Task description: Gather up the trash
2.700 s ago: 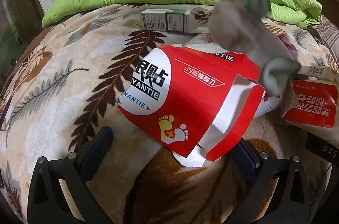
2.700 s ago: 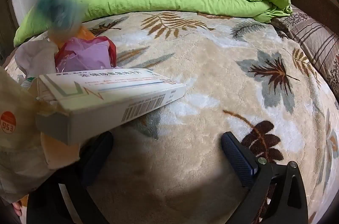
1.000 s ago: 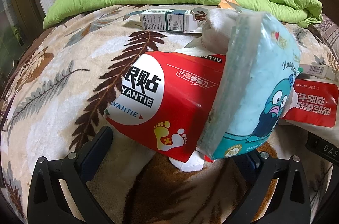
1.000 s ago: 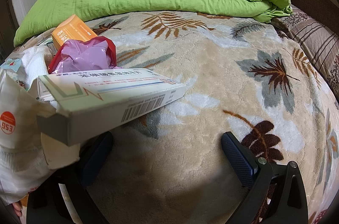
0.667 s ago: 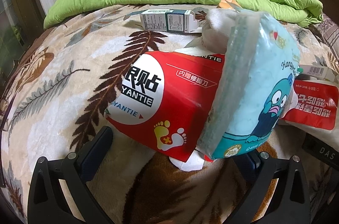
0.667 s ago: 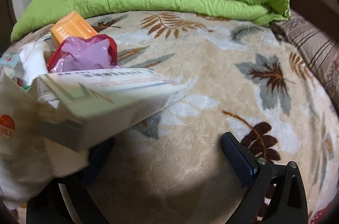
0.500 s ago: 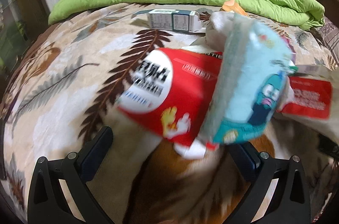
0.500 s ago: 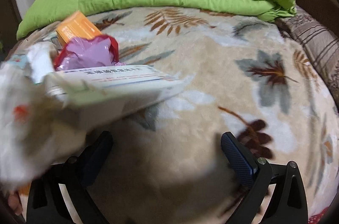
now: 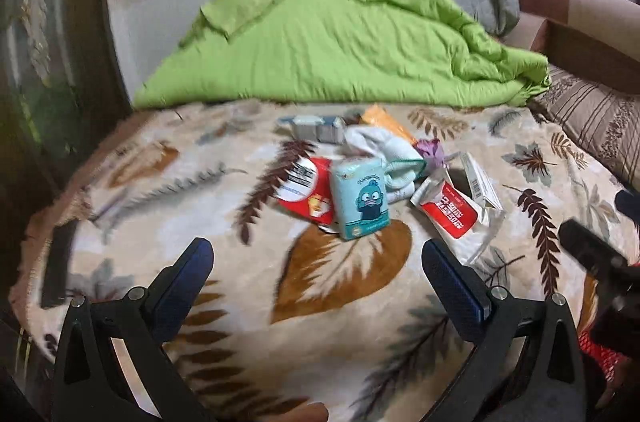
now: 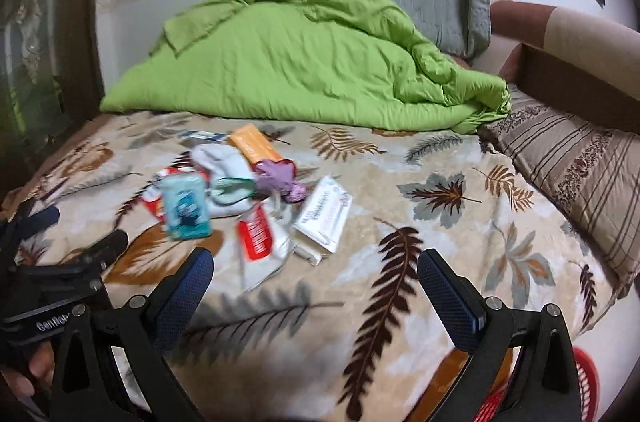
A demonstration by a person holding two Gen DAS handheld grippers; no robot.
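Here the trash lies in one loose heap on the leaf-patterned blanket, on the near side of the rumpled green quilt.

The left claw stands wide, nothing between its blue-padded fingers. The heap sits ahead of it, apart from both fingertips. Nearest that claw is a pale blue tissue pack with a cartoon face, lying partly over a red and white box. Just right of the tissue pack lies a red and white pouch, and a long white carton rests against that pouch's far side. Behind the tissue pack are white crumpled cloth, a purple wrapper, an orange box and a small white and blue box, the last two closest to the quilt.

The right claw is spread wide too, gripping nothing. From it the heap lies ahead and to the left: the tissue pack, the pouch and the white carton are well clear of its fingers. Part of the left tool shows at that view's left edge, with fingertips of a hand on it. A red basket peeks in at the lower right, below the blanket's edge.
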